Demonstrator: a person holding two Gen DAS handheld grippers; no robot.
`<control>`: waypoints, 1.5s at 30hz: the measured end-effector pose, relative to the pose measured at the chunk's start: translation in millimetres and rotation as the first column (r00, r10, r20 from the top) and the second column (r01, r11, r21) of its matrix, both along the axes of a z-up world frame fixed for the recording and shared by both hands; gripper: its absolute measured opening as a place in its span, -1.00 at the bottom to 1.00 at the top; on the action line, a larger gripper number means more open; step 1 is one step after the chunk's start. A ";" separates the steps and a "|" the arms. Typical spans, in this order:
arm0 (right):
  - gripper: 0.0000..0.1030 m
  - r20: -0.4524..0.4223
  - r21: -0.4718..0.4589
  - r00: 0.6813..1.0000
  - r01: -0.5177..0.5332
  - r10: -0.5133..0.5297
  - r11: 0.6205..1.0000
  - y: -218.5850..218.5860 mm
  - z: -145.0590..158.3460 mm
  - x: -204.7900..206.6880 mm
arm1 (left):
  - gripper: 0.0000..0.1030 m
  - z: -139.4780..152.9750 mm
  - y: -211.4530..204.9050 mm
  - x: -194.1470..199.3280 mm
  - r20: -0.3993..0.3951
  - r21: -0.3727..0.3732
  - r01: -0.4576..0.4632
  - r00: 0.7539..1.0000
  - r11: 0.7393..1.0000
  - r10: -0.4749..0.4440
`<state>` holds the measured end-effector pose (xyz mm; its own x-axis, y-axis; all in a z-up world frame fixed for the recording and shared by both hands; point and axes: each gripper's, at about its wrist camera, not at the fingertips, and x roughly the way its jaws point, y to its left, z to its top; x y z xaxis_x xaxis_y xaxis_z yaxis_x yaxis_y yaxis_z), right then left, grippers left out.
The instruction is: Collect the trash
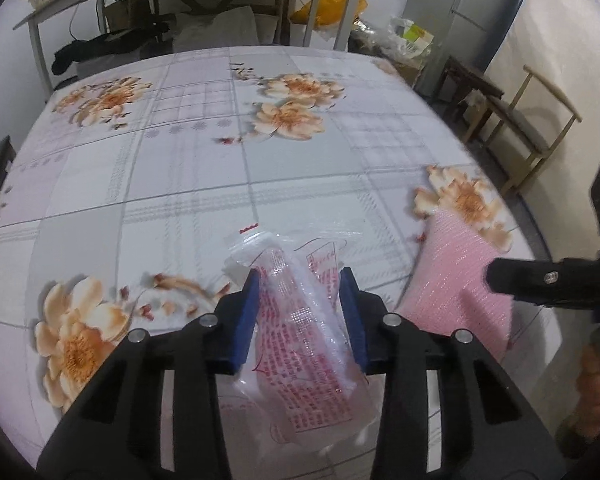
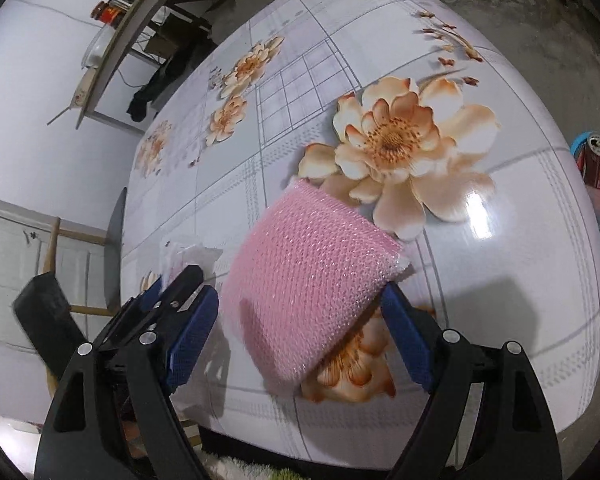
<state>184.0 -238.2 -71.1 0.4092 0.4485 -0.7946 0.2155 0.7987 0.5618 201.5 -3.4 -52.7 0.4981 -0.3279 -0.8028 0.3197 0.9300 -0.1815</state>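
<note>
Left gripper (image 1: 304, 304) fingers pinch plastic wrapper (image 1: 300, 340) off tabletop (image 1: 220, 168) for binning; right gripper (image 2: 300, 328) fingers wide, straddling pink sponge (image 2: 304, 280), ungripped.

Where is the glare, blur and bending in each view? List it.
Left wrist view: fisheye bows the table edge; the plastic wrapper looks sharp, the pink sponge slightly smeared.
Right wrist view: ceiling-light glare on the tablecloth, pink sponge motion-blurred, shadow beneath it.
</note>
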 end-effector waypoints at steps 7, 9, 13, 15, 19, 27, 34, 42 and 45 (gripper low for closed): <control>0.57 0.035 -0.116 0.999 -0.022 0.027 0.993 12.6 8.6 13.4 | -0.29 -6.4 -17.7 -5.0 -0.050 -0.035 0.075 0.996 0.997 -0.076; 0.57 0.056 -0.138 0.998 -0.015 0.023 0.990 10.4 13.9 10.7 | -0.29 -6.3 -14.4 -7.4 -0.069 -0.063 0.067 0.995 0.996 -0.071; 0.57 0.069 -0.201 0.997 -0.003 0.017 0.980 9.3 20.1 5.8 | -0.29 -3.6 0.2 -7.6 -0.075 -0.078 0.007 0.997 0.997 -0.013; 0.57 0.068 -0.223 0.997 -0.009 0.025 0.975 13.4 19.3 5.7 | -0.29 -1.7 6.0 -6.8 -0.056 -0.048 -0.017 0.998 0.999 0.014; 0.57 0.043 -0.270 0.998 -0.034 0.047 0.962 30.4 12.0 9.2 | -0.16 -3.2 11.6 -2.9 -0.045 0.002 -0.043 0.998 0.999 0.043; 0.66 0.050 -0.355 0.997 -0.032 0.053 0.934 47.0 11.8 11.3 | 0.38 14.8 28.5 -8.5 0.005 0.003 -0.074 0.997 0.997 0.074; 0.66 0.055 -0.362 0.997 -0.032 0.056 0.932 49.7 13.6 11.5 | 0.39 12.0 27.1 -18.9 -0.027 0.015 -0.009 1.000 1.000 0.009; 0.66 0.048 -0.365 0.997 -0.037 0.058 0.930 55.2 11.0 16.3 | 0.00 -7.4 16.4 -18.5 -0.032 0.115 -0.018 0.999 0.993 0.021; 0.66 0.042 -0.374 0.996 -0.054 0.075 0.926 59.5 7.8 18.9 | -0.08 -8.2 15.6 -17.9 -0.022 0.130 -0.019 1.000 0.991 0.022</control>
<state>202.9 -178.8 -63.3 0.4364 0.1519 -0.8868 0.1340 0.9637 0.2309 183.6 12.2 -61.0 0.4844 -0.2099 -0.8493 0.2977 0.9524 -0.0656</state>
